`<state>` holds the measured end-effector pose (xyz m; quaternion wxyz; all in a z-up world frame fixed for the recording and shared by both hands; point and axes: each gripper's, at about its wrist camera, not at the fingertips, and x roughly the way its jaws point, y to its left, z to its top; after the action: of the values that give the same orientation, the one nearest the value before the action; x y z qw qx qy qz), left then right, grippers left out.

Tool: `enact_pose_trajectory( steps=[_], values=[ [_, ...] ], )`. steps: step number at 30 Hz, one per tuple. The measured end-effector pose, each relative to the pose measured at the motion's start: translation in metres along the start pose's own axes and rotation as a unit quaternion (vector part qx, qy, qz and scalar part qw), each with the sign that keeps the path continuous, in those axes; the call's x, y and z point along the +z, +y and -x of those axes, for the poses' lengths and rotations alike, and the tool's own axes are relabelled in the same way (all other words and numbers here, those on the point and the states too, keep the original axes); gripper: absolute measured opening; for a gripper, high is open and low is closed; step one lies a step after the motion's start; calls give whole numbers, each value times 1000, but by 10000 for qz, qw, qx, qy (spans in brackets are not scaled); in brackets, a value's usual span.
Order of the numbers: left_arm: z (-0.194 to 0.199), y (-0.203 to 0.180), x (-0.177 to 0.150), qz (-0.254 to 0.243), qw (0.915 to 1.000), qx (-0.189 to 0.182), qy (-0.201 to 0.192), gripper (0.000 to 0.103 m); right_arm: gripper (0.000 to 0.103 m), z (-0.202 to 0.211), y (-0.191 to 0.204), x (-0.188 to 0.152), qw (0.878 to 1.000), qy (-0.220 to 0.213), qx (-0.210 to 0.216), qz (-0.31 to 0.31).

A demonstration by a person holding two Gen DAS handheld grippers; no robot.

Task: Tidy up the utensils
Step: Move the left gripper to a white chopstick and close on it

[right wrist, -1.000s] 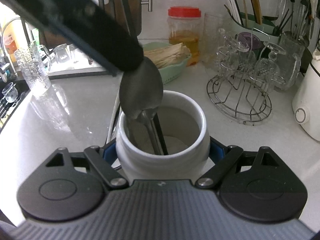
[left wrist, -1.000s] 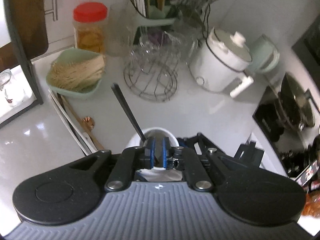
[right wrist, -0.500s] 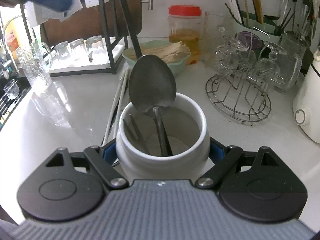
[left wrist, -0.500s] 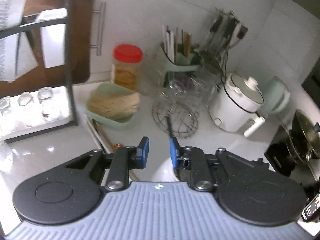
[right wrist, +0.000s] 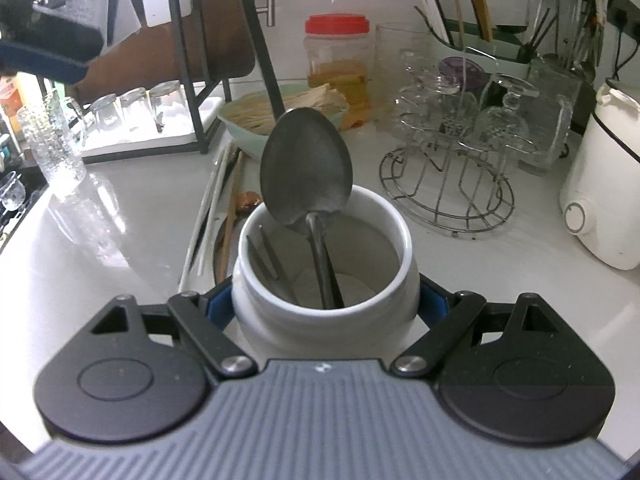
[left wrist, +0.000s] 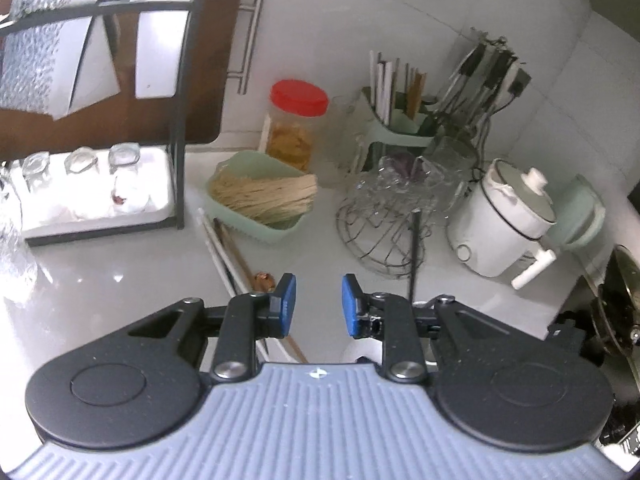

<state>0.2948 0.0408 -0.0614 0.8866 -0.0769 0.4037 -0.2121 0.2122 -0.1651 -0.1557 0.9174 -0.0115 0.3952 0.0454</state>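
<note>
- The white jar (right wrist: 324,276) stands on the desk (right wrist: 120,240), pinched by the right claw (right wrist: 325,304); a spoon (right wrist: 306,172) and dark utensils stand inside.
- The left claw (left wrist: 317,305), jaws just parted and empty, faces loose chopsticks (left wrist: 224,252) beside the jar.
- I'd keep the jar steady and take one stick near its middle.

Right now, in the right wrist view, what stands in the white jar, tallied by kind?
In the white jar:
metal spoon, bowl up: 1
black-handled utensil, working end hidden: 1
thin dark sticks: 2
Total: 4
</note>
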Motion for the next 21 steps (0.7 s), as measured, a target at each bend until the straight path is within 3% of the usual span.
enact_pose_trajectory(
  steps=[5, 10, 16, 21],
  values=[
    [-12, 5, -7, 127, 9993, 354, -17, 29, 91, 2, -6, -2, 10000, -21, 38, 25],
    [-28, 10, -17, 457, 9977, 484, 147, 29, 91, -1, -12, 3, 9998, 112, 134, 128],
    [-49, 17, -36, 870, 9887, 1173, 346, 29, 91, -2, -23, 7, 9993, 287, 191, 177],
    [-65, 28, -52, 1331, 9834, 1160, 422, 29, 91, -2, -30, 8, 9978, 378, 386, 384]
  ],
)
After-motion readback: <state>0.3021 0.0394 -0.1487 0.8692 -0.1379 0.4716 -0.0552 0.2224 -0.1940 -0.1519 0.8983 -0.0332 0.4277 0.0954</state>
